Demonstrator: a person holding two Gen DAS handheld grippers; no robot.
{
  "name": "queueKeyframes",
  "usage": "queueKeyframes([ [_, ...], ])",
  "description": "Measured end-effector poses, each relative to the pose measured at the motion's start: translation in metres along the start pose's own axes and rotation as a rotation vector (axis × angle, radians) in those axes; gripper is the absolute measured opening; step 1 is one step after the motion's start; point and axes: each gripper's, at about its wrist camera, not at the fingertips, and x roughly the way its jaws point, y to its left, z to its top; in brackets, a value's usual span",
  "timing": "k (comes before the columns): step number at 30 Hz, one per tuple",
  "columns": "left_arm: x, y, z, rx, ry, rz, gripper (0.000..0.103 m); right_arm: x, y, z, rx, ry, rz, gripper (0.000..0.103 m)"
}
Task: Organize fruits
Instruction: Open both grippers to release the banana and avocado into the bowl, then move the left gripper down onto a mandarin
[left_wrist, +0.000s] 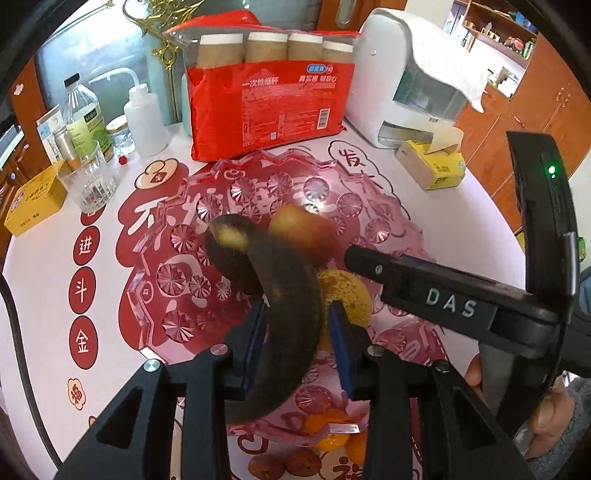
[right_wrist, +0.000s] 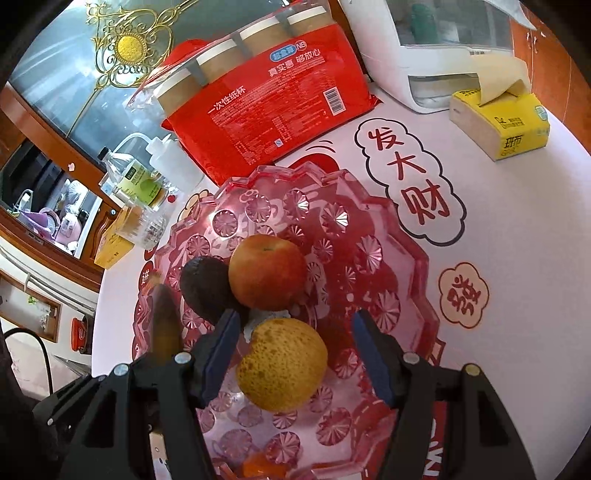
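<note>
A pink cut-glass fruit plate (left_wrist: 155, 295) (right_wrist: 402, 258) sits on the table. In it lie a red-yellow apple (right_wrist: 267, 273) (left_wrist: 295, 225), a dark avocado (right_wrist: 205, 291) (left_wrist: 229, 266) and a spotted yellow pear (right_wrist: 282, 363) (left_wrist: 351, 295). My left gripper (left_wrist: 299, 314) is shut on a blackened banana (left_wrist: 288, 321) and holds it above the plate; the banana also shows blurred at the left of the right wrist view (right_wrist: 164, 325). My right gripper (right_wrist: 295, 325) is open, its fingers either side of the pear. It also shows in the left wrist view (left_wrist: 354, 254).
A red pack of paper cups (left_wrist: 266, 96) (right_wrist: 266, 99), a white appliance (left_wrist: 413, 74), a yellow tissue pack (left_wrist: 432, 166) (right_wrist: 502, 122), bottles (left_wrist: 81, 114), a glass (left_wrist: 88, 181) and a yellow box (left_wrist: 37, 199) ring the plate. Small oranges (left_wrist: 332, 432) lie near its front edge.
</note>
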Motion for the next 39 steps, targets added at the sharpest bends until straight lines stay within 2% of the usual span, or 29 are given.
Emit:
queueKeyframes([
  [2,-0.003,-0.002,0.0,0.014,-0.014,0.009,0.048,-0.002,0.0,-0.002,-0.006,-0.003,-0.003,0.064],
  [4,-0.007,-0.003,0.0,0.025,-0.028,0.026,0.054,-0.004,0.001,-0.003,-0.01,-0.004,-0.004,0.064],
  [7,-0.01,0.0,-0.001,0.028,-0.03,0.041,0.055,-0.007,0.003,-0.005,-0.023,-0.007,-0.013,0.064],
  [11,-0.018,0.012,-0.005,0.007,-0.039,0.073,0.066,-0.014,0.011,-0.01,-0.056,-0.015,-0.031,0.064],
  [18,-0.033,0.031,-0.011,-0.052,-0.039,0.114,0.075,-0.026,0.019,-0.017,-0.086,-0.022,-0.057,0.064],
  [20,-0.041,0.037,-0.014,-0.073,-0.047,0.128,0.082,-0.031,0.021,-0.02,-0.092,-0.024,-0.062,0.064],
  [27,-0.072,0.051,-0.028,-0.125,-0.074,0.158,0.09,-0.06,0.036,-0.038,-0.14,-0.05,-0.072,0.064],
  [39,-0.143,0.06,-0.073,-0.169,-0.128,0.186,0.091,-0.131,0.059,-0.084,-0.233,-0.127,-0.084,0.064],
])
